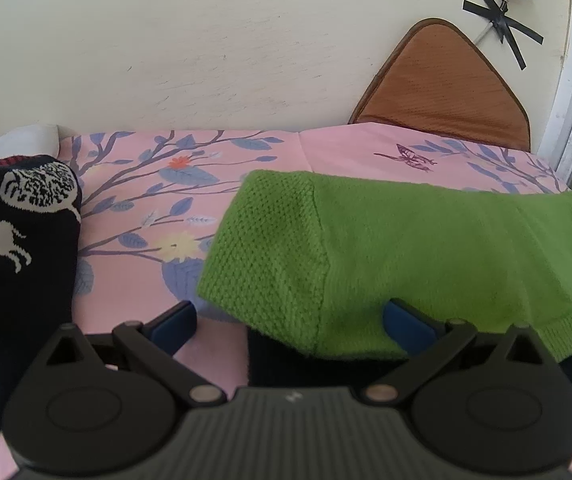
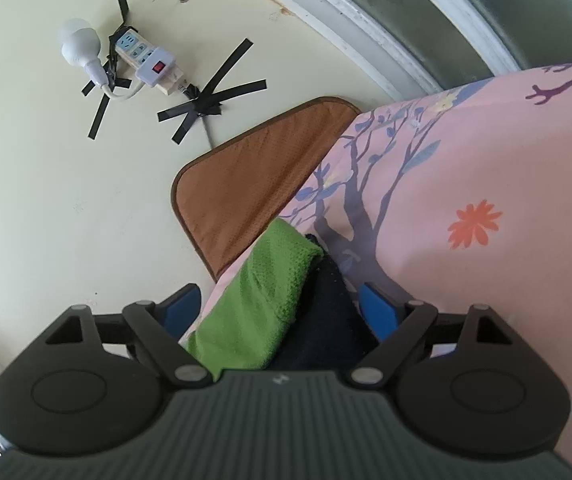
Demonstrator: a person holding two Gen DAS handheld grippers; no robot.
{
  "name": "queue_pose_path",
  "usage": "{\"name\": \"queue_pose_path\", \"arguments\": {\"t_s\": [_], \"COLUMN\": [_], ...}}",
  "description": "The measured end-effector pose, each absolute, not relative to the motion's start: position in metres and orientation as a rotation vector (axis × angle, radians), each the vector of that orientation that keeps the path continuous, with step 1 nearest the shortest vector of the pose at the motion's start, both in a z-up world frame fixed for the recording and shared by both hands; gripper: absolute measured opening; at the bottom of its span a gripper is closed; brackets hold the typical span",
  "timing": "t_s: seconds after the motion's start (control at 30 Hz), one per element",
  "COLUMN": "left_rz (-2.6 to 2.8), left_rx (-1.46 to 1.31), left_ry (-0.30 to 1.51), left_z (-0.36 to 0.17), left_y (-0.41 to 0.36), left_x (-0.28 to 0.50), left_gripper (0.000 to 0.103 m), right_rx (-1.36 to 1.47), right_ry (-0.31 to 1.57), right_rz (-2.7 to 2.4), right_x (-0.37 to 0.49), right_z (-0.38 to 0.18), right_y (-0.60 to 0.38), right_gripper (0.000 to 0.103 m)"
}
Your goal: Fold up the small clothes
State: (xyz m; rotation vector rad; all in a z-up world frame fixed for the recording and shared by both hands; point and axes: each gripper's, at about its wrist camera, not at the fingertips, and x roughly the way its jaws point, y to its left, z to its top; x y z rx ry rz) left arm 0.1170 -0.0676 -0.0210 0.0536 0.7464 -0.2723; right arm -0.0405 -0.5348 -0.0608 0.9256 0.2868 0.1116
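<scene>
The green knit garment (image 1: 385, 248) lies folded on the pink floral sheet (image 1: 134, 216), over a dark piece (only its edge shows). The left gripper (image 1: 289, 320) and right gripper (image 2: 282, 308) straddle it with jaws spread wide, clasping nothing. A black patterned sweater (image 1: 14, 240) lies just left.

Green knit garment (image 1: 385, 248), small, folded over, lies on the pink floral sheet, coarser knit panel on its left end, ribbed hem at near right. It rests on top of a dark garment (image 1: 274, 356) peeking out beneath. Separate black knit piece (image 1: 10, 248) with white animal pattern lies well left, apart.
</scene>
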Motion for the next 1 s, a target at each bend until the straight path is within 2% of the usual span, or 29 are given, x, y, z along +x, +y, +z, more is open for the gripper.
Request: {"name": "queue_pose_path", "arguments": {"t_s": [0.13,0.2,0.47,0.67,1.0], "left_rz": [-0.263,-0.262,-0.26,-0.255,-0.262], "left_rx": [0.056,0.056,0.059,0.063,0.042], "left_ry": [0.746,0.745,0.743,0.736,0.737], "left_z": [-0.0207,-0.0208,-0.0219,-0.0216,-0.0216], "left_y": [-0.0684,-0.0687,-0.0692,-0.0683,-0.0652], "left_x": [0.1161,0.1159,0.1155,0.114,0.114], "left_gripper": [0.103,0.103,0.103,0.103,0.103], "right_rx": [0.937,0.947,0.957,0.94,0.911], "right_ry": [0.276,0.258,0.244,0.246,0.268], "right_rz": [0.148,0.183,0.205,0.229,0.221], "right_x": [-0.0392,-0.039,-0.0409,-0.0387,-0.0368], "right_z": [-0.0617,-0.0628,-0.0623,-0.0615,-0.0601], "right_y": [-0.5368,-0.5386,-0.5403,-0.5382,-0.5354], "right_gripper": [0.092,0.097,0.097,0.103,0.103]}}
